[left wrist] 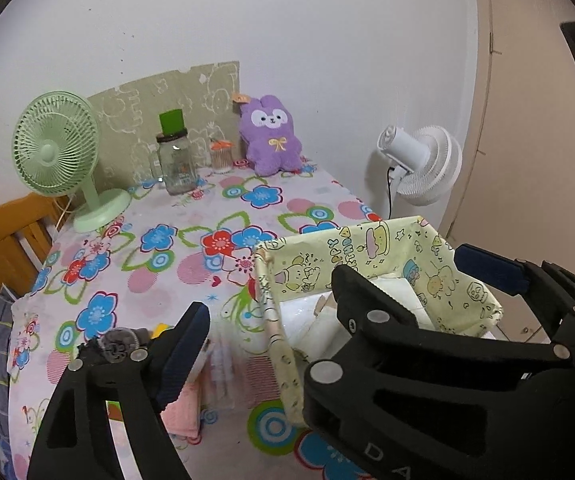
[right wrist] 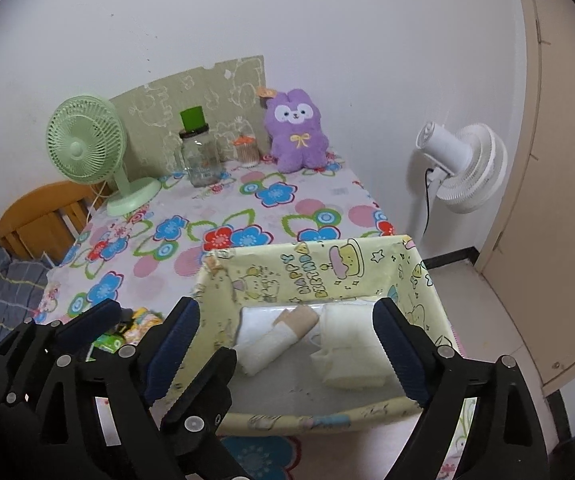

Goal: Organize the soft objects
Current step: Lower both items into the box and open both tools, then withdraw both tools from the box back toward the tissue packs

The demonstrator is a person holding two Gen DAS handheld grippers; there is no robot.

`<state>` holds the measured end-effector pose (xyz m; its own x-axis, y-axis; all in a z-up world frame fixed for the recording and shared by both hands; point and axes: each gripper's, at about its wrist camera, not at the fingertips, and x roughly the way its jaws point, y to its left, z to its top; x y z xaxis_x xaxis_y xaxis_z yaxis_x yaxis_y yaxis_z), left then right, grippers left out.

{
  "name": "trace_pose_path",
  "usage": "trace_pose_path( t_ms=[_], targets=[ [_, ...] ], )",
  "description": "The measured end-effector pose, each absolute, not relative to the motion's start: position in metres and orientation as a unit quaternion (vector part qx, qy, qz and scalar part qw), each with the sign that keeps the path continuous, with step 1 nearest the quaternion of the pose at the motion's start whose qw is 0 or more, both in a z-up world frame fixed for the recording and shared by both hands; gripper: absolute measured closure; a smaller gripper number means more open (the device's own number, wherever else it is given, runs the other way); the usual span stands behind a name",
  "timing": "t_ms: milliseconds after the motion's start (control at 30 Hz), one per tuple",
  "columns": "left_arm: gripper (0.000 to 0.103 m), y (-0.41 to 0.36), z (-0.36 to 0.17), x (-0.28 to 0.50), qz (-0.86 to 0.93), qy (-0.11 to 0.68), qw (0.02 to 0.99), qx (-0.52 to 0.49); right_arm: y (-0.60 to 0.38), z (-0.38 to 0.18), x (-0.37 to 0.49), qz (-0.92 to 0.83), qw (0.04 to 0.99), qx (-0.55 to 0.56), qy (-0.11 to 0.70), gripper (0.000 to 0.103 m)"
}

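A pale yellow printed fabric basket (right wrist: pixel 319 268) (left wrist: pixel 371 240) stands at the near right of the floral table. It holds a white-and-beige rolled cloth (right wrist: pixel 275 340), a cream folded cloth (right wrist: pixel 347 364) and a white pack (right wrist: pixel 255 316). My right gripper (right wrist: pixel 287 308) hangs open above the basket, nothing between its blue pads. My left gripper (left wrist: pixel 275 300) is open just left of it, with the right gripper crossing in front of its right finger. A pink cloth (left wrist: pixel 183 412) lies under its left finger (left wrist: pixel 183 356). A purple plush rabbit (left wrist: pixel 271 136) (right wrist: pixel 295 132) sits at the table's far edge.
On the floral tablecloth (left wrist: pixel 191 208) stand a green desk fan (left wrist: pixel 59 148), a glass jar with a green lid (left wrist: pixel 175 160) and a small swab jar (left wrist: pixel 221 156). A white standing fan (right wrist: pixel 463 168) and a door (right wrist: pixel 559 200) are to the right. A wooden frame (left wrist: pixel 3 240) is on the left.
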<state>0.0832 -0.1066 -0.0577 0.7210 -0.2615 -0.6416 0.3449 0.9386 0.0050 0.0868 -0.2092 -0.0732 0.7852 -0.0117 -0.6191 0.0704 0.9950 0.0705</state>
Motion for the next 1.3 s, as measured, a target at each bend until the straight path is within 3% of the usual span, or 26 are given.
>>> trace_pose_path(
  t_ms=[500,1167,1300],
  targets=[
    [0.012,-0.052,-0.044,0.056,-0.141,0.308,0.939,0.061,-0.149,-0.056,0.057,-0.020,0.957,0.019,0.288,0.003],
    [0.010,0.008,-0.072,0.055,-0.093,0.324,0.940,0.059,-0.090,-0.084,0.058,0.025,0.952,0.008,0.305,0.003],
    [0.010,0.018,-0.080,0.059,-0.081,0.332,0.938,0.057,-0.080,-0.092,0.064,0.036,0.949,0.000,0.314,0.009]
  ],
)
